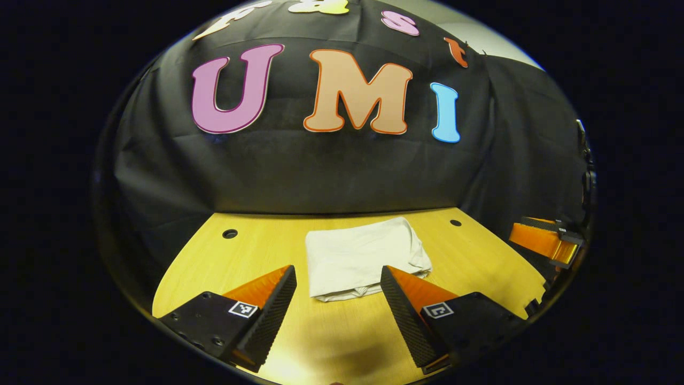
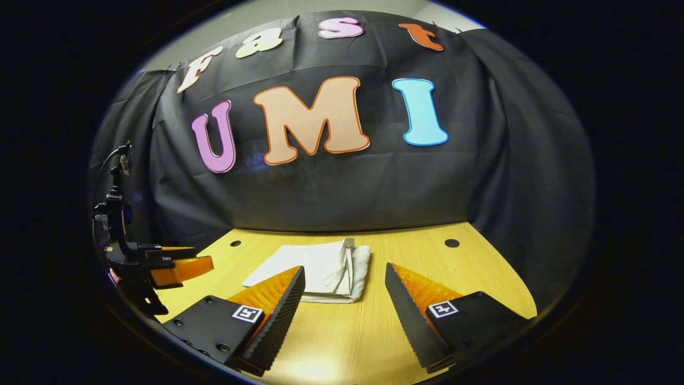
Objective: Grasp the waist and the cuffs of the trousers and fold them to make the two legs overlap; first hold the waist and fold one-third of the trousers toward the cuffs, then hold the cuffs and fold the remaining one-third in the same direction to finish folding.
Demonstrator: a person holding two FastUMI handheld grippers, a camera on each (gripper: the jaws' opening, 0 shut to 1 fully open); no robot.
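White trousers point(image 1: 363, 256) lie folded into a compact rectangle on the wooden table point(image 1: 342, 342). In the left gripper view my left gripper point(image 1: 338, 278) is open, held above the table just short of the bundle's near edge, with nothing between its fingers. In the right gripper view the folded trousers point(image 2: 320, 270) lie ahead and slightly left, their layered edges facing right. My right gripper point(image 2: 344, 280) is open and holds nothing, hovering just before the bundle. The other gripper point(image 2: 160, 267) hangs at the far left of that view, and the right one point(image 1: 545, 240) shows at the far right of the left gripper view.
The table top point(image 2: 374, 331) has small round holes point(image 1: 230, 233) point(image 1: 455, 222) point(image 2: 451, 243) near its back corners. The black cloth wall rises right behind the table's far edge. Bare wood lies on both sides of the folded trousers.
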